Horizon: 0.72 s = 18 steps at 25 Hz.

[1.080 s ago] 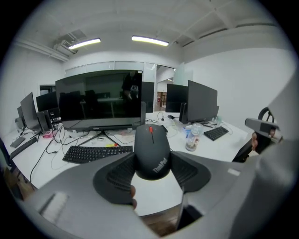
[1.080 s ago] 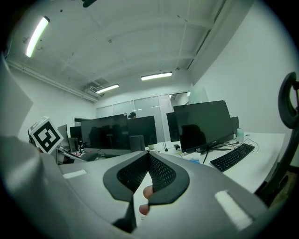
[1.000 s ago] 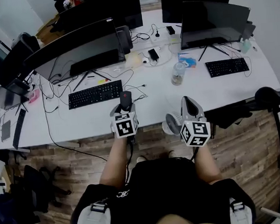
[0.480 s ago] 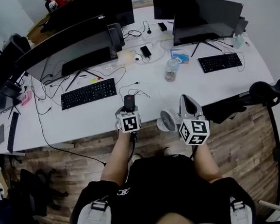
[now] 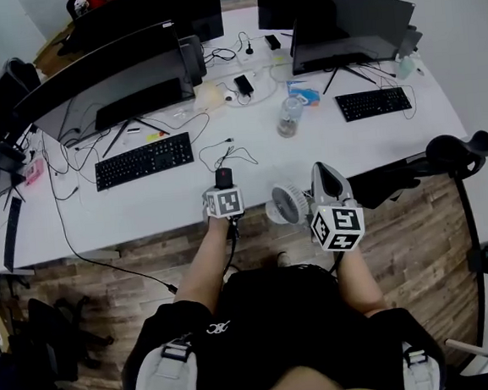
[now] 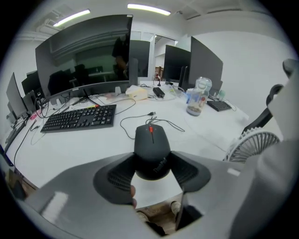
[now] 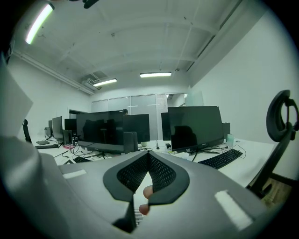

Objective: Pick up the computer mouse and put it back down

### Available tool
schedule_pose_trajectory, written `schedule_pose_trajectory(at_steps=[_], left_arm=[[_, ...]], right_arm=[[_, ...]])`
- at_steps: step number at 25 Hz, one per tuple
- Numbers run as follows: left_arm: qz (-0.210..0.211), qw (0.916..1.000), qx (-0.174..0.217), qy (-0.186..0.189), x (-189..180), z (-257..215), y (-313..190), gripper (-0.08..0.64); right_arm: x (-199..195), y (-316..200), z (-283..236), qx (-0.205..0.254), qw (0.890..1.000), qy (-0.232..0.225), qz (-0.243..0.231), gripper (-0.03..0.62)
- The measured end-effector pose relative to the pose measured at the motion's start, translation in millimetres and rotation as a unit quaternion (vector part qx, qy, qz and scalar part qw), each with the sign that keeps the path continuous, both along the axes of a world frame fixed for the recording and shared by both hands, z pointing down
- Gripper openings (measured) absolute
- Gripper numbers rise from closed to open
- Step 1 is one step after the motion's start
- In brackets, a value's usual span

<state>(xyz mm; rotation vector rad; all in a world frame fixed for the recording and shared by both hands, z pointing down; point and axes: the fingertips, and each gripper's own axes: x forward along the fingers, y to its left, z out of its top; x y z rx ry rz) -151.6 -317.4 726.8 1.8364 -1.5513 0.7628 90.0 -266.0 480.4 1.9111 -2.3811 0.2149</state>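
A black computer mouse (image 6: 152,144) with a red scroll wheel sits between the jaws of my left gripper (image 6: 153,173), whose pads press on its two sides. In the head view the mouse (image 5: 223,178) is just ahead of the left gripper (image 5: 224,192), over the front edge of the white desk (image 5: 144,211). Its thin cable (image 6: 154,122) trails back onto the desk. I cannot tell whether the mouse rests on the desk or hangs just above it. My right gripper (image 5: 325,174) stays off the desk's front edge, shut with nothing held (image 7: 148,163).
A black keyboard (image 5: 143,160) lies left of the mouse, with large monitors (image 5: 98,84) behind it. A plastic bottle (image 5: 287,116) stands further back on the right. A small white fan (image 5: 286,205) sits between the grippers. An office chair (image 5: 457,152) stands at the right.
My left gripper has drawn the mouse away from the keyboard's right end, to the right and toward the desk's front edge. The right gripper holds its place.
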Motion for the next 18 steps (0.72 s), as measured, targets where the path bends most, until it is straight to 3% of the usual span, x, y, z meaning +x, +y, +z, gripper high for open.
schedule_pose_trajectory(at_steps=[7,18], left_arm=[[0.011,0.9993,-0.025,-0.025,5.7,29.9,2.5,0.29],[-0.007,0.9977,-0.05,-0.045,-3.8,59.3,5.8,0.291]], right_arm=[[8.9,5.6,1.8,-0.005,1.0,0.003,0.011,-0.002],[9.5,10.9,2.5,-0.005,1.0,0.006,0.007,-0.002]])
